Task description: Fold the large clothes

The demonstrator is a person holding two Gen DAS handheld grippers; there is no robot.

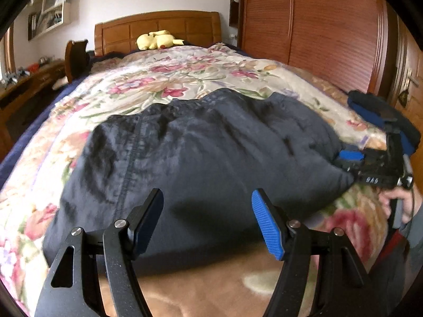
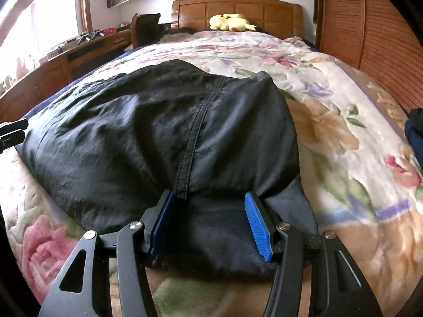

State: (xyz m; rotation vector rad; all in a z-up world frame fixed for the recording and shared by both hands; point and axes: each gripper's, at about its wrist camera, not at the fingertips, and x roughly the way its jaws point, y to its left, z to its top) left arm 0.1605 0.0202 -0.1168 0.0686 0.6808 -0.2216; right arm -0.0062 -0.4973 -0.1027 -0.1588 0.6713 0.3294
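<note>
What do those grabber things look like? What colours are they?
The left gripper and right gripper look alike: black angled metal arms with silver round bolts, triangular cut-outs, and fingers lined with ridged bright blue pads.

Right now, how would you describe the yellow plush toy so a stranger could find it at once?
Look at the big bed with the flowery blanket. Go to its far end, where the wooden headboard stands. The yellow plush toy lies there, just in front of the headboard; it is the only bright yellow thing, unlike the dark garment nearer the camera.
</note>
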